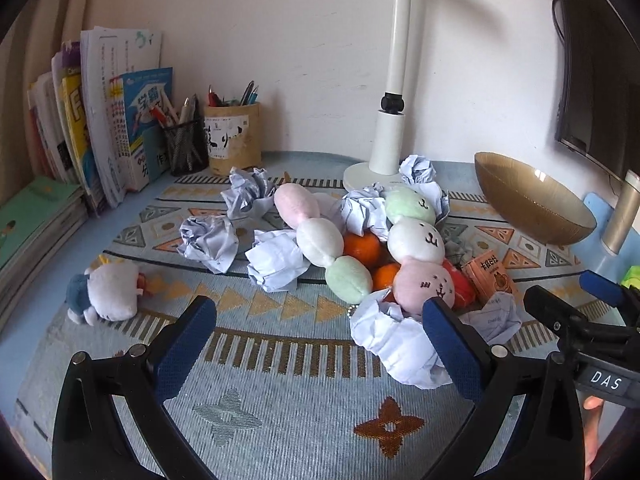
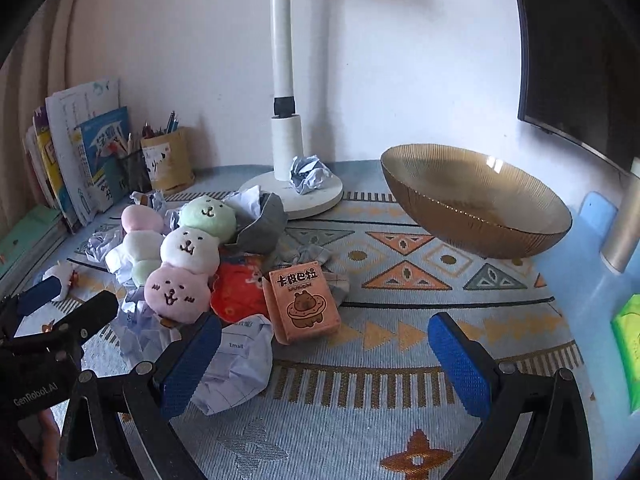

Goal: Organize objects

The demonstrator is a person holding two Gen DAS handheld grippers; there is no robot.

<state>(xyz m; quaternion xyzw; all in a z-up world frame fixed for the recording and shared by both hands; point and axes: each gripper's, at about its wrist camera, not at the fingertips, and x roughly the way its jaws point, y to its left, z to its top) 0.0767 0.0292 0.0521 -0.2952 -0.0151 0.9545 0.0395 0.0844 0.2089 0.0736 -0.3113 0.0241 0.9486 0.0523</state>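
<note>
A cluttered pile lies on the patterned mat [image 1: 280,400]: two three-ball plush skewers [image 1: 416,240] [image 1: 320,240], oranges [image 1: 362,249], several crumpled paper balls [image 1: 208,242], and an orange capybara box [image 2: 304,302]. A small white plush [image 1: 108,292] lies at the left. An amber glass bowl [image 2: 476,204] stands at the right. My left gripper [image 1: 320,320] is open and empty, just short of the pile. My right gripper [image 2: 324,340] is open and empty, hovering near the box and a paper ball [image 2: 236,368].
A white lamp base [image 2: 296,196] stands at the back. Books [image 1: 100,120] and two pen holders [image 1: 232,140] line the back left. A monitor [image 2: 580,60] hangs at the right, with a green packet [image 2: 630,344] at the table's right edge.
</note>
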